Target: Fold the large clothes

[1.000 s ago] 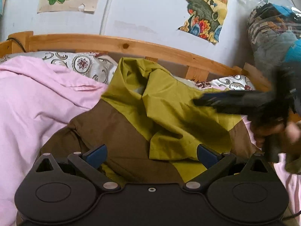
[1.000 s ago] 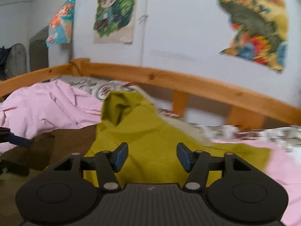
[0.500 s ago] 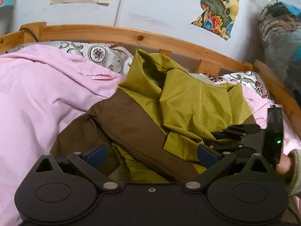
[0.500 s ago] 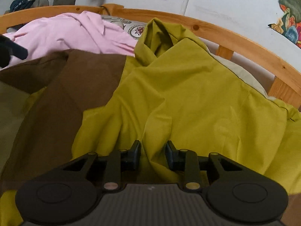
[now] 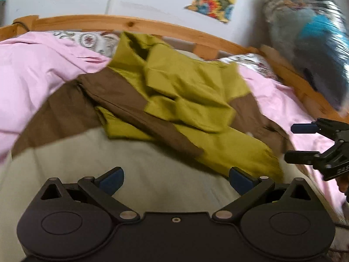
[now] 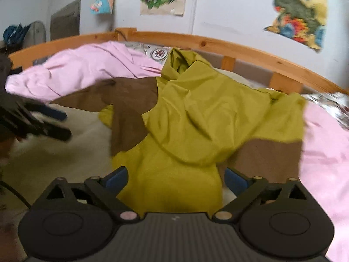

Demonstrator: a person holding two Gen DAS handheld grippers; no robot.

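Note:
A large garment in olive-yellow (image 5: 192,91) and brown lies crumpled on the bed, its olive hood towards the wooden rail. In the right wrist view the garment (image 6: 207,113) fills the middle. One olive fold runs down between the fingers of my right gripper (image 6: 175,179), whose jaws are opening wide and do not press on it. My left gripper (image 5: 175,179) stands open over pale cream cloth with nothing between its fingers. Each gripper shows in the other's view: the right gripper (image 5: 291,144) at the far right, the left gripper (image 6: 66,125) at the far left, blurred.
A pink duvet (image 5: 39,83) is heaped on the left and pink bedding (image 6: 322,152) lies on the right. A wooden bed rail (image 5: 152,25) runs along the wall behind, with a patterned pillow (image 5: 91,41) below it. A plastic-wrapped bundle (image 5: 316,43) stands at the back right.
Both grippers have drawn back from the garment, so more of the bed shows. The right gripper, nearly shut on an olive fold half a second ago, now stands wide open.

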